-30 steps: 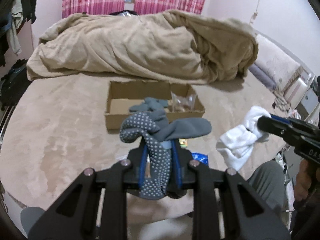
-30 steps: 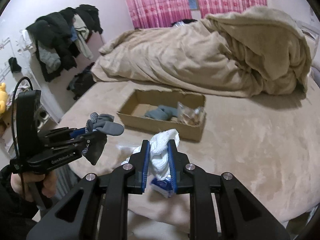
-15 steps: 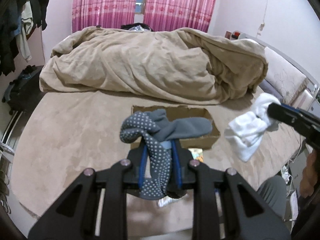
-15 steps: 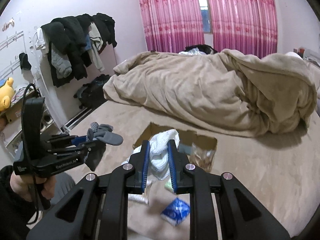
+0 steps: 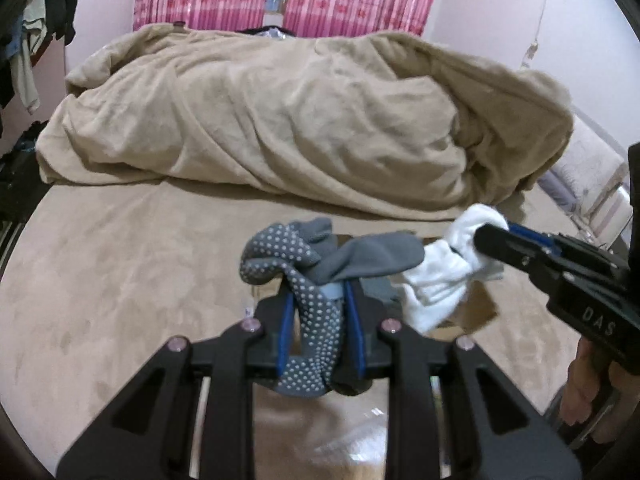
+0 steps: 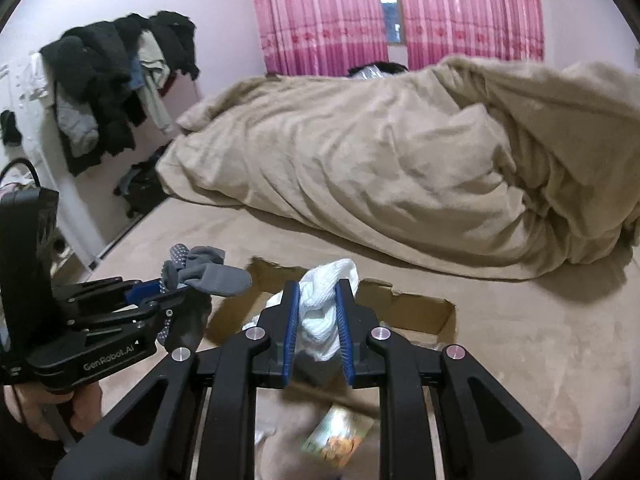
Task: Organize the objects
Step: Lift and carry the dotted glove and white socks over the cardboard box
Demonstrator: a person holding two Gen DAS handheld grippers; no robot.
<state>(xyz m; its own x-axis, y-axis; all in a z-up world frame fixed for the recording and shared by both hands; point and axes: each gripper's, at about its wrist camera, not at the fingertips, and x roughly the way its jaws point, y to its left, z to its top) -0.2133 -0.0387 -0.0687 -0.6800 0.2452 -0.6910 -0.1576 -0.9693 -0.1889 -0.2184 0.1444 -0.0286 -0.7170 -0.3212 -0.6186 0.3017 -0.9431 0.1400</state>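
My left gripper (image 5: 316, 300) is shut on a grey sock with white grip dots (image 5: 312, 280), held in the air above the bed. It also shows in the right wrist view (image 6: 208, 274). My right gripper (image 6: 318, 296) is shut on a white sock (image 6: 324, 300), which also shows in the left wrist view (image 5: 444, 276), just right of the grey sock. An open cardboard box (image 6: 412, 312) lies on the bed below and behind both socks, mostly hidden by them; its corner shows in the left wrist view (image 5: 480, 304).
A rumpled beige duvet (image 5: 300, 120) covers the far half of the bed (image 5: 120, 272). A printed packet (image 6: 340, 436) lies on the bed near me. Clothes hang on a rack (image 6: 112, 80) at the left wall. Pink curtains (image 6: 328, 12) hang behind.
Both grippers have moved forward and closer together over the box, each still holding its sock. The white sock now hangs right beside the grey one.
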